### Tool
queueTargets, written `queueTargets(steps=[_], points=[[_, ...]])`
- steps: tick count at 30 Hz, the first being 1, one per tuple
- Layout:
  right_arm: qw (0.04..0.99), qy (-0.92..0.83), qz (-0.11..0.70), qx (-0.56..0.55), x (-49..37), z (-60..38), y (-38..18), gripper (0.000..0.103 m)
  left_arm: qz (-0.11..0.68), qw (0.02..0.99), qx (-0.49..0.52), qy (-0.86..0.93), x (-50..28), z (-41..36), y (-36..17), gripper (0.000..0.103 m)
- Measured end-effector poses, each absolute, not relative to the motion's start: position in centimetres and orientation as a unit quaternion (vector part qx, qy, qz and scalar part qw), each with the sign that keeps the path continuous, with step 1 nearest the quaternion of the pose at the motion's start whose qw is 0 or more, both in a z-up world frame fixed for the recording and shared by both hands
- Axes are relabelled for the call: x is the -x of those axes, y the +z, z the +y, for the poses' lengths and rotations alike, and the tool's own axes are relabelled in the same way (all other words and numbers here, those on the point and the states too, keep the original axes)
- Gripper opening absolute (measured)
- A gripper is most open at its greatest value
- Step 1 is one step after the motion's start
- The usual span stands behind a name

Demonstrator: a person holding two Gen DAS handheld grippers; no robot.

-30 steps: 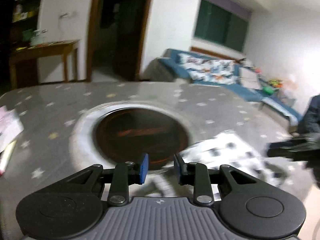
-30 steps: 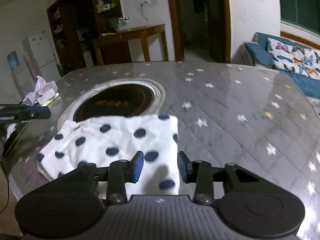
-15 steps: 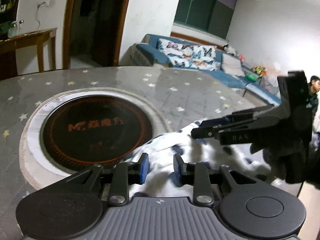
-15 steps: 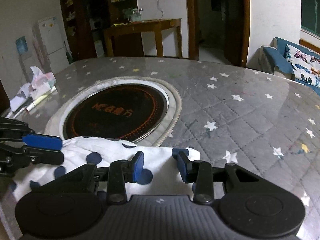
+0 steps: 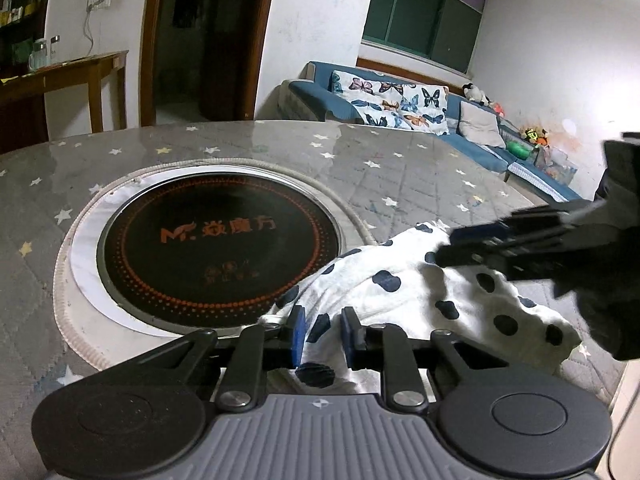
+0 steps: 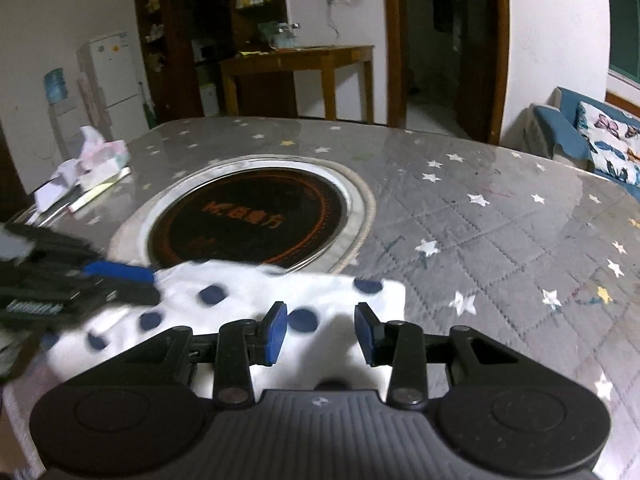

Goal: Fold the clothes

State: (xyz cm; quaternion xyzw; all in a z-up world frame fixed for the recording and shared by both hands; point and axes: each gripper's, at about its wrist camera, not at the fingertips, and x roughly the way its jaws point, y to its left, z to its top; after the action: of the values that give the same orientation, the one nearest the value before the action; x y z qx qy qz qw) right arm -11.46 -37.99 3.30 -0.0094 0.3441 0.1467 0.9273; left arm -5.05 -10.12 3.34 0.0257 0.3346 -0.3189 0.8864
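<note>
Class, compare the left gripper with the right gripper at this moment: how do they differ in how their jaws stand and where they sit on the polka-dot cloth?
The left gripper has the narrower gap, its jaws closing around a raised fold of the polka-dot cloth; the right gripper has a wider gap, with flat cloth showing between the pads. The left gripper sits at the cloth's end nearer the round cooktop; the right sits at the opposite end. Both have blue pads and point downward at the cloth.

A grey quilted tabletop (image 5: 400, 168) scattered with stars carries a round black cooktop (image 5: 218, 248) set into its middle and a tissue pack (image 6: 102, 156) near its far edge — beyond stand a wooden side table (image 6: 304, 60), a white fridge (image 6: 114, 68) and a blue sofa (image 5: 400, 108) with butterfly cushions.
</note>
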Motion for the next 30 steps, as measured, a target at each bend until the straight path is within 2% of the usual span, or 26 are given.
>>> queueTargets(steps=[16,30], points=[[0.939,0.115,0.323,0.022,21.9,-39.0,0.6,0.037,0.313,0.896,-0.045,-0.312,5.7,-10.6,2.7,0.023],[0.95,0.103,0.295,0.022,22.0,-38.0,2.2,0.037,0.308,0.898,-0.042,-0.312,6.0,-10.3,2.7,0.023]])
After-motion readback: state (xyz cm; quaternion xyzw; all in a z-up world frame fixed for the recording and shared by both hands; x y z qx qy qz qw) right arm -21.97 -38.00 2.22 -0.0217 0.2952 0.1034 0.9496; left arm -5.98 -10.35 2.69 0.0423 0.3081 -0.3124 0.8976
